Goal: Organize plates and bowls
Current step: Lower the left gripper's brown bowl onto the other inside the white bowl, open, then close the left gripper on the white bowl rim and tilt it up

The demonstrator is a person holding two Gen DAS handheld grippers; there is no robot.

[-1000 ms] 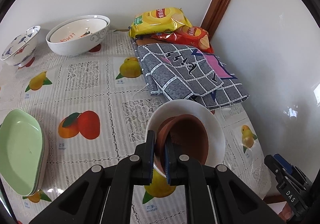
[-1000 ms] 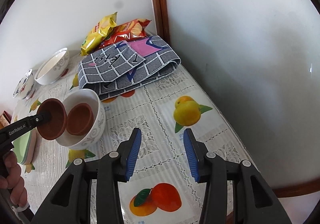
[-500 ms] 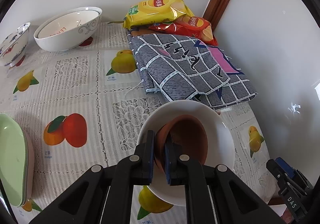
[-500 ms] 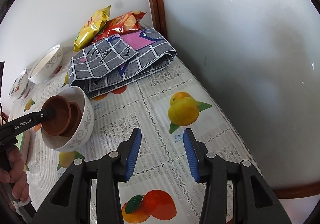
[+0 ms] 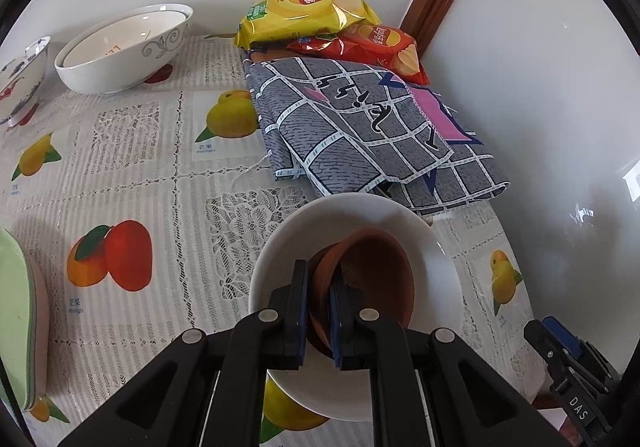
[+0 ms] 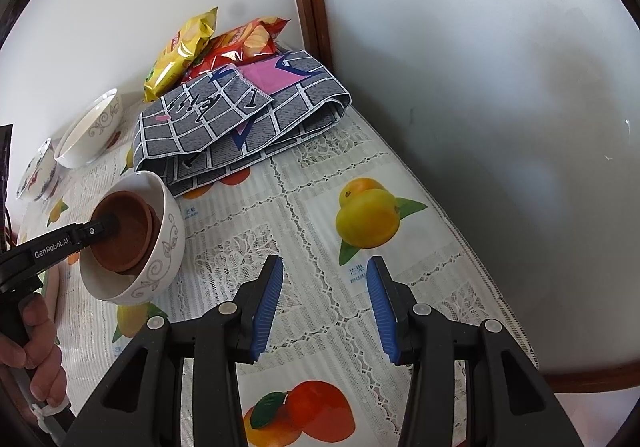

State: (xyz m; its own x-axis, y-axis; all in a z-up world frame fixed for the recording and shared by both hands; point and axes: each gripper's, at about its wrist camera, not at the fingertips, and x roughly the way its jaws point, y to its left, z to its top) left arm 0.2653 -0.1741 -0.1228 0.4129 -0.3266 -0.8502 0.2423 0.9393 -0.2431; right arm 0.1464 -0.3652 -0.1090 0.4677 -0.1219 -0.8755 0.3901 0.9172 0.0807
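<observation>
Brown clay was what my left gripper [image 5: 319, 297] had clamped: the near rim of a small brown bowl [image 5: 372, 271], pinched between the closed pads, one inside the wall and one outside. That bowl sat tilted inside the white patterned bowl [image 6: 162, 247], on top of a second brown bowl [image 6: 154, 221] whose edge showed just past it in the right wrist view. I could not tell whether the two brown bowls had seated flush.

The white patterned bowl is my landmark. My right gripper [image 6: 325, 299] hung near it, over bare fruit-print tablecloth [image 6: 320, 175], its blue pads spread apart with nothing between them. Behind the white bowl lay the folded grey checked cloth [image 5: 360, 135], almost touching its far rim, with the yellow chip bag [image 5: 308, 11] and red chip bag [image 5: 372, 43] further back. Well beyond it, against the wall, stood a larger white bowl [image 5: 120, 47] and a blue-and-white bowl [image 5: 20, 75]; off to its other side were stacked green plates [image 5: 16, 323].

As I judged it, the risk lay in letting go. If I released while the held bowl leaned, it could drop and clack against the one beneath, perhaps chipping the clay. Since nothing steadied the white bowl, dragging my pads out sideways might have tipped or slid it into the cloth.
</observation>
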